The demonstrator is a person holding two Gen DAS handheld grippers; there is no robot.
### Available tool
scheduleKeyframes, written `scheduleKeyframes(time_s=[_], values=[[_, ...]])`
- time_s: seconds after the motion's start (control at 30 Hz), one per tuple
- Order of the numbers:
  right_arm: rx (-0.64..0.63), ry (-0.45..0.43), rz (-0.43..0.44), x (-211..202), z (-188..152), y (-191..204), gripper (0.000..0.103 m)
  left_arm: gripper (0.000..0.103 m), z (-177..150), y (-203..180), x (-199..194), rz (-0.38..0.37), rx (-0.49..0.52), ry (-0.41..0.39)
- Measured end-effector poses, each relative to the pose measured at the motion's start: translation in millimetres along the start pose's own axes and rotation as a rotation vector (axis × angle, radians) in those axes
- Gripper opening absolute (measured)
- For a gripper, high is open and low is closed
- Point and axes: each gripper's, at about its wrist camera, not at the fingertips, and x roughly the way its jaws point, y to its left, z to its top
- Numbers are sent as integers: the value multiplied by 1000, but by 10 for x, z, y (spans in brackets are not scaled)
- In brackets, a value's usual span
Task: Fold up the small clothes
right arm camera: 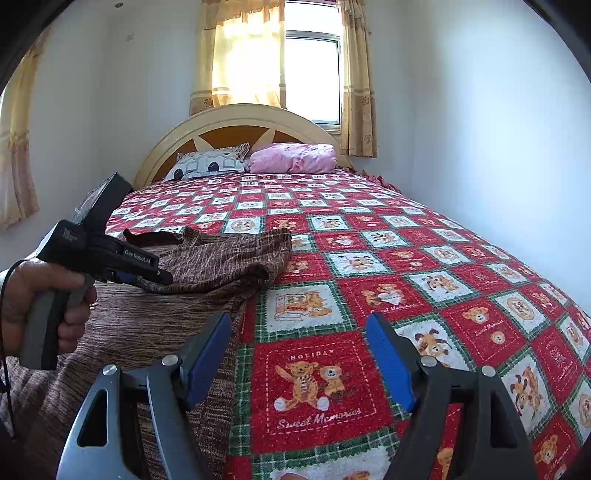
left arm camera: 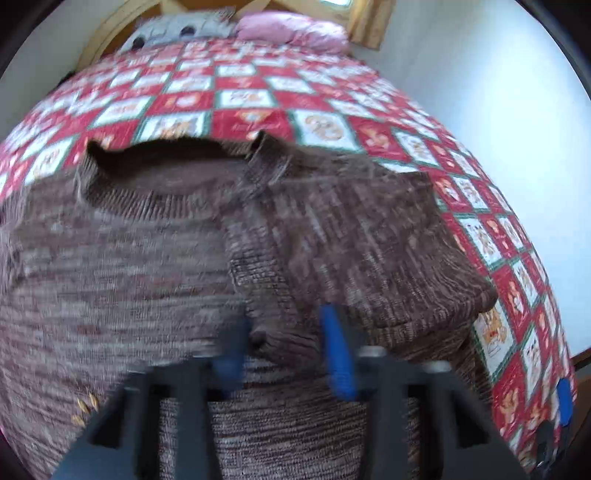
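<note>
You had the left hand-held gripper (left arm camera: pixel 284 343) clamped on the brown sweater's (left arm camera: pixel 147 258) folded sleeve (left arm camera: pixel 351 240), the right hand-held gripper (right arm camera: pixel 299 354) apart over the bed (right arm camera: pixel 406 258); next, lay it flat.

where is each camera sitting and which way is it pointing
Left wrist: rides the left gripper, tilted down at the brown sweater on the quilt; only its own blurred fingers show.
Right wrist: rides the right gripper, looking up the bed at the headboard and window; its open fingers show, plus the left hand holding the other gripper.
Shared: sweater, quilt, pink pillow.
</note>
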Motion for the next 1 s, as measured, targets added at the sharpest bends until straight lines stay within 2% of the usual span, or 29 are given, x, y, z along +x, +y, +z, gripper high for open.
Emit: scheduleKeyframes(time_s=[0.1,0.23,0.4,0.53,0.63,0.73,0.8,0.9,0.97,1.0], values=[[10,7,-2,15,-13,-17,76,9,3,32,-88,-31,-2,-6],[11,6,0,19,-23,-25,76,9,67,151,-340,-27,0,-71],[-9,0,-1,6,-30,1,76,9,133,395,-691,18,18,-151],[-24,2,0,6,-40,32,76,9,167,572,-704,62,7,-179],[-31,6,-1,11,-47,60,76,9,99,693,-693,73,-10,-182],[-38,9,0,23,-56,76,76,9,12,785,-514,95,-15,-145],[-43,13,-2,29,-60,89,76,13,-45,801,-388,96,-11,-114],[-48,15,-7,31,-63,105,76,15,-102,834,-237,-14,-34,-60],[-50,15,-7,37,-61,105,76,15,-99,867,-194,-39,-48,-63],[-50,17,-8,42,-62,109,76,11,-85,858,-207,-43,-43,-73]])
